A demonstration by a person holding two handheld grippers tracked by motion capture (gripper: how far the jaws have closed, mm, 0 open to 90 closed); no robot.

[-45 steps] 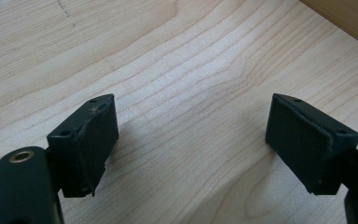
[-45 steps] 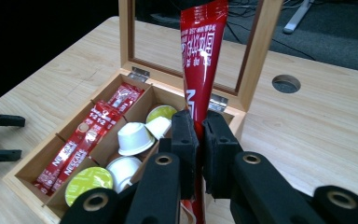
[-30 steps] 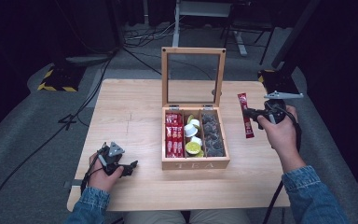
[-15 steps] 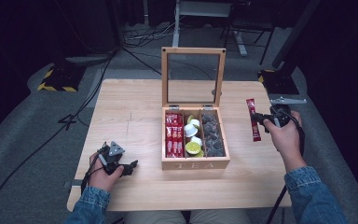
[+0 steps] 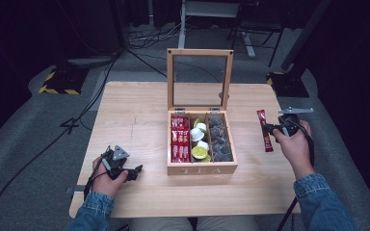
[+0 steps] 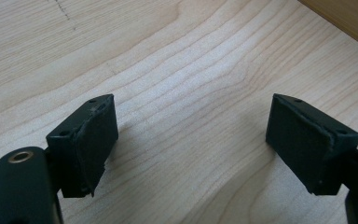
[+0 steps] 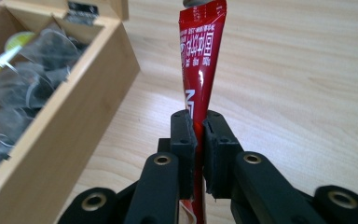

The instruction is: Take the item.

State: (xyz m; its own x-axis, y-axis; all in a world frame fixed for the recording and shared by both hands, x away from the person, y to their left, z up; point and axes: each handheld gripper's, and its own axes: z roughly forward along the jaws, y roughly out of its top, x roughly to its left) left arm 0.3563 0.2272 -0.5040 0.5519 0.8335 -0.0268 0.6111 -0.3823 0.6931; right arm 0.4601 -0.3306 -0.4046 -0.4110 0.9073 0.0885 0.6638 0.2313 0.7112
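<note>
Red foil stick sachet (image 7: 200,60) clamped edge-on between closed pads of right gripper (image 7: 199,140), rising straight ahead beyond the fingertips, low over pale wooden table (image 5: 135,110). Open wooden tea box with glass lid (image 5: 201,166) just to that gripper's left, apart from sachet. Left gripper (image 6: 191,140) spread wide, gripping nothing, resting over bare tabletop.

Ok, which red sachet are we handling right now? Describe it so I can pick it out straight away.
Start at the open wooden tea box in the middle of the table and look to its right, outside the box. A long red stick sachet lies there, pinched in the right tool. Unlike the red sachets packed in the box's left compartment, it is alone and clear of the box.
</note>
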